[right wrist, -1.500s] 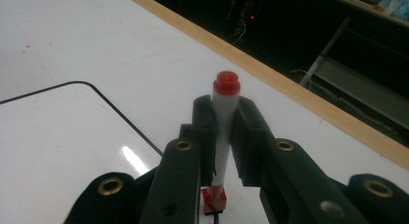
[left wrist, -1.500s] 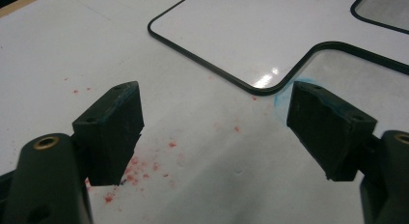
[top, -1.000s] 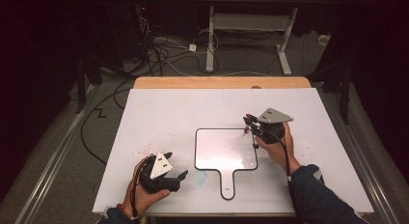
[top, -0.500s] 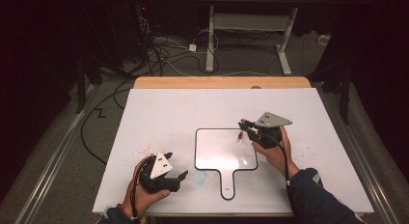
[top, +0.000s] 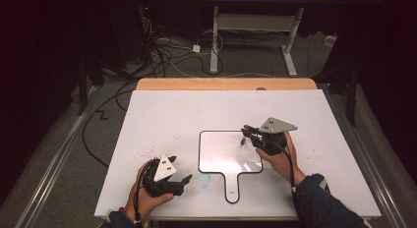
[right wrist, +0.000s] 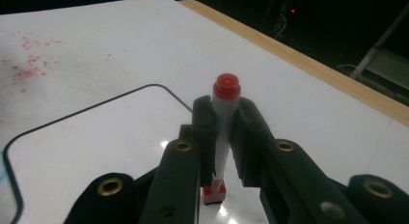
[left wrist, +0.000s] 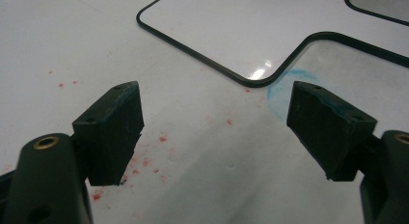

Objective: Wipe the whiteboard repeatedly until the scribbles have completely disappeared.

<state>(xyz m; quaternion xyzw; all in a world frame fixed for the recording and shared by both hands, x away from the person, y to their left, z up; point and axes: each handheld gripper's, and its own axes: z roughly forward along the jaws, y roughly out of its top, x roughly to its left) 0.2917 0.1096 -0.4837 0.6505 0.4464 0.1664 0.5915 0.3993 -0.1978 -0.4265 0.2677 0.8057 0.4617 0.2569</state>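
Observation:
A small paddle-shaped whiteboard [top: 221, 152] with a black rim lies flat on the white table, its handle toward the person. My right gripper [top: 247, 133] is shut on a red marker [right wrist: 223, 120], a white barrel with red ends held between the jaws above the board's right part [right wrist: 96, 147]. The marker's lower end hangs just over the board [top: 243, 140]. My left gripper [top: 179, 181] rests near the table's front left, open, with nothing between its jaws [left wrist: 217, 132]. The board's corner and handle edge [left wrist: 251, 81] lie just ahead of it.
Red specks [left wrist: 144, 161] and a faint blue smear [left wrist: 282, 89] mark the white table top [top: 187, 115]. A wooden edge [top: 226, 84] runs along the far side. Cables and a desk frame [top: 246, 36] lie on the floor beyond.
My right gripper has moved left over the board's right part and turned, carrying the marker. The left gripper has stayed put.

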